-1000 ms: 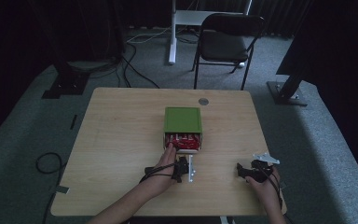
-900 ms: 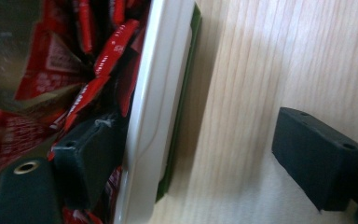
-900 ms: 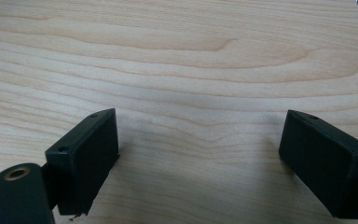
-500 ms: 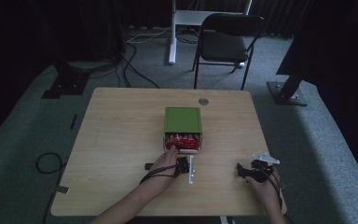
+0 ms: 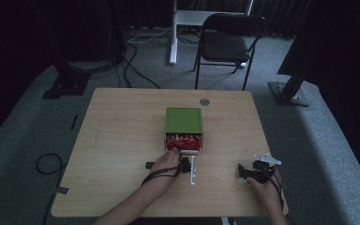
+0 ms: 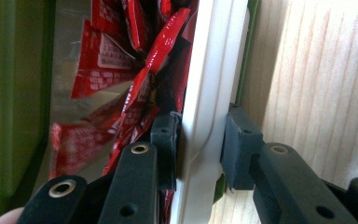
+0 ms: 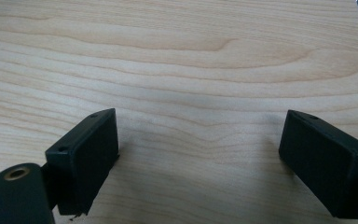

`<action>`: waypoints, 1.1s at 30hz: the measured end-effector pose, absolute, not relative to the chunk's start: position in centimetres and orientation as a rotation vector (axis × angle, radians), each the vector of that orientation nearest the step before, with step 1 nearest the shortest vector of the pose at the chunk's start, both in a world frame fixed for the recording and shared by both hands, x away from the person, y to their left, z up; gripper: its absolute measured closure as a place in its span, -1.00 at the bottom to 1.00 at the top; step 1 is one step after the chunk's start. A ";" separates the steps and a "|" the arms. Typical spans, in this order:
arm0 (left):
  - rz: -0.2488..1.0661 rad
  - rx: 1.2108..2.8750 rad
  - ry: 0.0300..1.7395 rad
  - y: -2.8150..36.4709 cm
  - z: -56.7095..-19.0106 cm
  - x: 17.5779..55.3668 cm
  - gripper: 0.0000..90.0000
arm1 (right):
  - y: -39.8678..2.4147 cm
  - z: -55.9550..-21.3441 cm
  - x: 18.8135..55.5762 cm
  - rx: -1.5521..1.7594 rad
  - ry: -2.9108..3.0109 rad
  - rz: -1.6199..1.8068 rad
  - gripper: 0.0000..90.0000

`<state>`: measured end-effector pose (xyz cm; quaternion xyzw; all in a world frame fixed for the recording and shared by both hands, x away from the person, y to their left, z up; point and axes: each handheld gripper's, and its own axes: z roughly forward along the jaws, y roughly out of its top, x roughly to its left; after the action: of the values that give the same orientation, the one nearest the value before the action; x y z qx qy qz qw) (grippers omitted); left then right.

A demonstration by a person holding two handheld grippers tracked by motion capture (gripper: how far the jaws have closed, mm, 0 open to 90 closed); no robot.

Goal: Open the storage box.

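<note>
Green box (image 5: 183,121) holds red packets (image 6: 135,79), apparently sachets; left gripper (image 6: 200,144) clamps its white front panel (image 6: 212,93); right gripper (image 7: 200,163) gapes.

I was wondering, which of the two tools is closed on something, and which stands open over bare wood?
The left tool is closed on the white drawer front of the green box. The right tool stands open over the bare table.
</note>
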<state>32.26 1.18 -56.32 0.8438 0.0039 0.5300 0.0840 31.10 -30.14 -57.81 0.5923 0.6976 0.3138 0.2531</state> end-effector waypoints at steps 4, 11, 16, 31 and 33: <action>1.577 2.521 0.005 1.2 -56.3 32.3 0.57 | -30.1 -57.8 31.1 1.610 1.897 0.853 -0.75; 1.564 2.537 0.012 1.1 -56.1 32.3 0.58 | -30.1 -57.8 31.1 1.610 1.897 0.853 -0.75; 1.547 2.551 0.012 1.1 -55.9 32.3 0.58 | -30.1 -57.8 31.1 1.610 1.897 0.853 -0.75; 1.537 2.578 0.019 0.9 -55.7 31.6 0.58 | -30.1 -57.8 31.1 1.610 1.896 0.853 -0.75; 1.533 2.577 0.022 0.9 -55.7 31.5 0.58 | -30.1 -57.8 31.1 1.610 1.897 0.853 -0.75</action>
<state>31.46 0.92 -55.65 0.8572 0.0072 0.5100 0.0713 31.10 -30.14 -57.81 0.5923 0.6977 0.3137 0.2530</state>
